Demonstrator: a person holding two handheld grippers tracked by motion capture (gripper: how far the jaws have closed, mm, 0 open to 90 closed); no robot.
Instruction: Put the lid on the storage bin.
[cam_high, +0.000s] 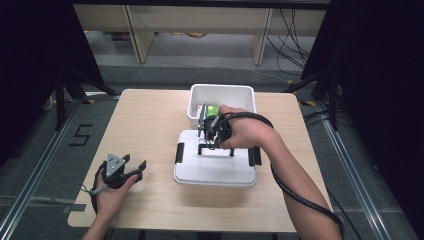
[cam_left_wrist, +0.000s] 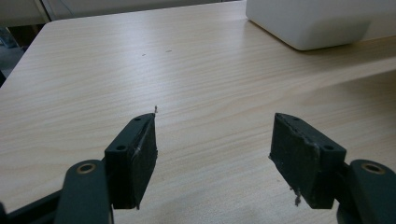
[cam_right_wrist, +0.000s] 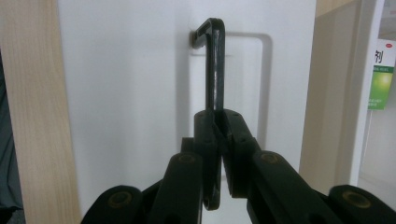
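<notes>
As clamped, lid handle (cam_right_wrist: 215, 65) between right hand-held gripper (cam_right_wrist: 219, 122) jaws

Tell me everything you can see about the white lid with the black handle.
The white lid is a rounded rectangle of smooth plastic, by its look, lying on the wooden table just in front of the open white bin. A black clip sits on each short side. In its recessed middle, the thin black handle stands raised, and the right gripper is shut on it. The lid's underside is hidden.
</notes>
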